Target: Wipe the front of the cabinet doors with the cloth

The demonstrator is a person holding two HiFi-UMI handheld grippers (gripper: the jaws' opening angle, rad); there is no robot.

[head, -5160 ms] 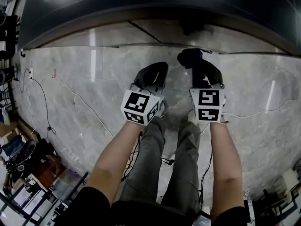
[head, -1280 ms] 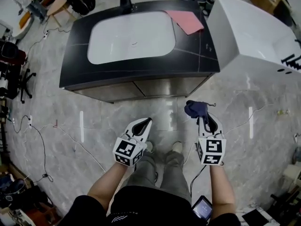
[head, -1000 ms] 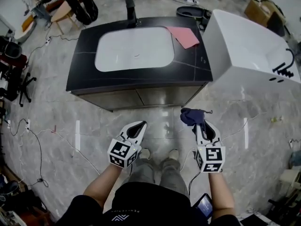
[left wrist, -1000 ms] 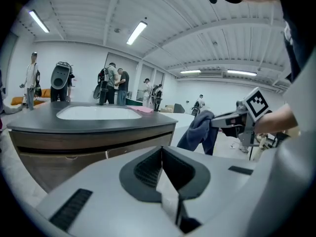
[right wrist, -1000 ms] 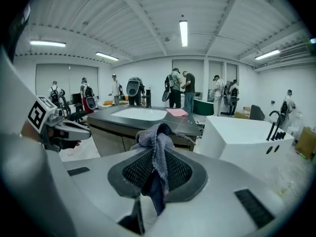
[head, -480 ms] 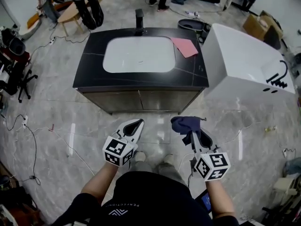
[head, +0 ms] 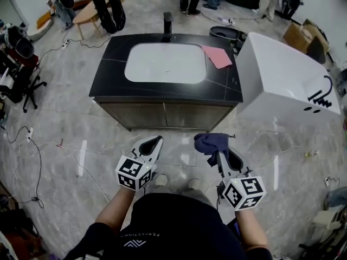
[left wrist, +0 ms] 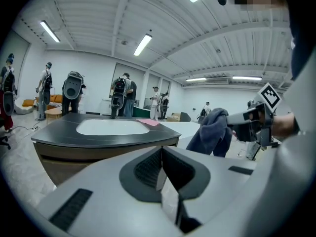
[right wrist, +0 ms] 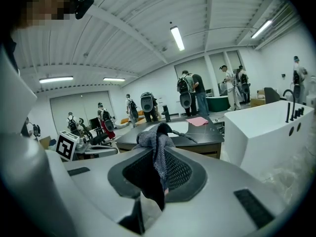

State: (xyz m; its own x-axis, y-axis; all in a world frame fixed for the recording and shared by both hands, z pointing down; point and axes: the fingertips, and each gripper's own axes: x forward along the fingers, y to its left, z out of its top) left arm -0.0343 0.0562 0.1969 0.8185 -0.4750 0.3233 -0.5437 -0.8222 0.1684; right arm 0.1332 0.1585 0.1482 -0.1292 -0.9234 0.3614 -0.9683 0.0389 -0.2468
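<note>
The cabinet is a low vanity with a black top [head: 108, 75] and a white basin. Its two door fronts [head: 165, 115] face me across bare floor. A dark blue cloth [head: 209, 142] hangs bunched from my right gripper [head: 219, 154], which is shut on it, well short of the doors. The right gripper view shows the cloth [right wrist: 155, 143] pinched in that gripper [right wrist: 157, 156], with the cabinet [right wrist: 197, 143] beyond. My left gripper [head: 155, 141] is shut with nothing in it, beside the right one. The left gripper view shows it [left wrist: 161, 154] closed, and the cloth [left wrist: 212, 132] to its right.
A pink cloth [head: 218, 56] lies on the vanity top's right side, behind a black tap [head: 167, 23]. A white bathtub [head: 282, 85] stands close to the cabinet's right. Cables [head: 65, 145] trail over the marble floor at left. Several people stand behind the vanity.
The head view has pulled back and up from the cabinet, so the whole vanity now shows farther off. Both grippers stay in front of me, the right still holding the cloth.
</note>
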